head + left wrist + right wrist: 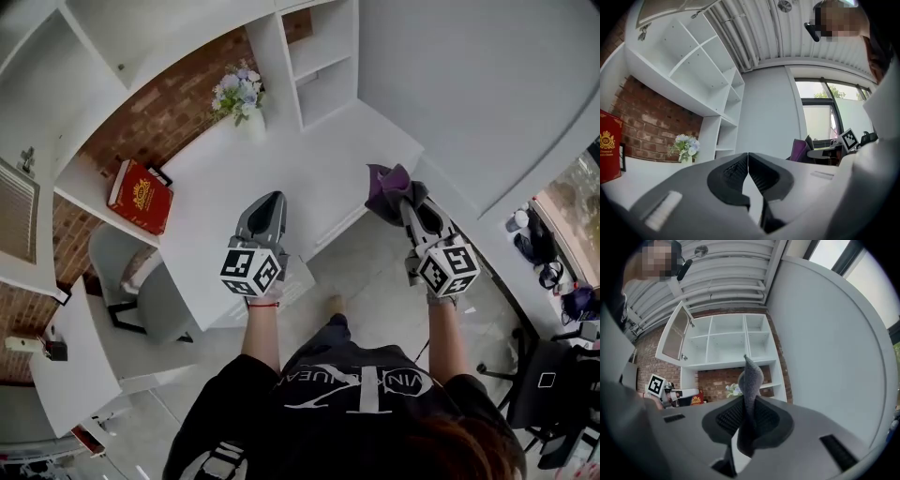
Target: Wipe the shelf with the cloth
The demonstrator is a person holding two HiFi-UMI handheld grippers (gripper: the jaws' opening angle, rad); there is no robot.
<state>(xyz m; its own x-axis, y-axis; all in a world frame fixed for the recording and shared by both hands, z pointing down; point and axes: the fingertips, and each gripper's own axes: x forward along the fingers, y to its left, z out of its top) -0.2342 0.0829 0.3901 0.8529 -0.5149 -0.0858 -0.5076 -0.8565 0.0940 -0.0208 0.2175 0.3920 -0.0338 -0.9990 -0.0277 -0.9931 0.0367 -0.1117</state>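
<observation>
A purple-grey cloth hangs bunched from my right gripper, whose jaws are shut on it over the right end of the white shelf top. In the right gripper view the cloth stands up between the pads as a grey fold. My left gripper is shut with nothing in it, held over the front middle of the white surface. In the left gripper view the left gripper has its tips together, and the cloth shows far right.
A red book leans at the left end of the surface. A vase of flowers stands at the back by the brick wall. White cubby shelves rise behind. A white chair sits below left.
</observation>
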